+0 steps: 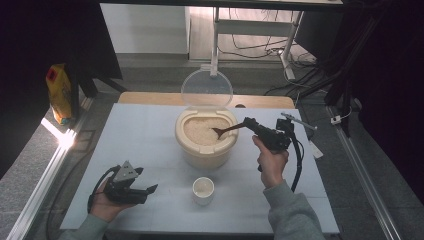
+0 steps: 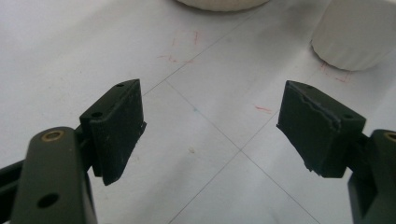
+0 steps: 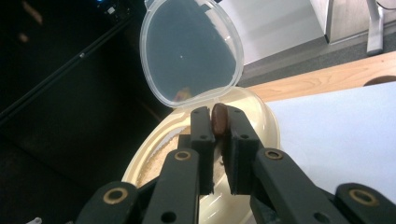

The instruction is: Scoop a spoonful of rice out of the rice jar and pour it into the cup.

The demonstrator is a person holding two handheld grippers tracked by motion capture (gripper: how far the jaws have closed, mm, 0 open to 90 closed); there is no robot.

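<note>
A cream rice container (image 1: 206,142) stands mid-table, its clear lid (image 1: 206,89) hinged up at the back and rice (image 1: 201,130) inside. My right gripper (image 1: 251,124) is shut on the handle of a brown wooden spoon (image 1: 227,130), whose bowl dips into the rice. In the right gripper view my right gripper (image 3: 218,123) pinches the spoon handle (image 3: 219,116) in front of the container rim (image 3: 261,114) and lid (image 3: 191,49). A small white cup (image 1: 203,190) sits near the front. My left gripper (image 1: 150,190) rests open on the table to the cup's left. The left gripper (image 2: 212,121) holds nothing, with the cup (image 2: 355,32) ahead.
The white table top (image 1: 150,140) has bare room on both sides of the container. A yellow and red bag (image 1: 59,92) stands off the table at far left. A metal rail (image 1: 42,180) runs along the left edge, and cables lie on the floor behind.
</note>
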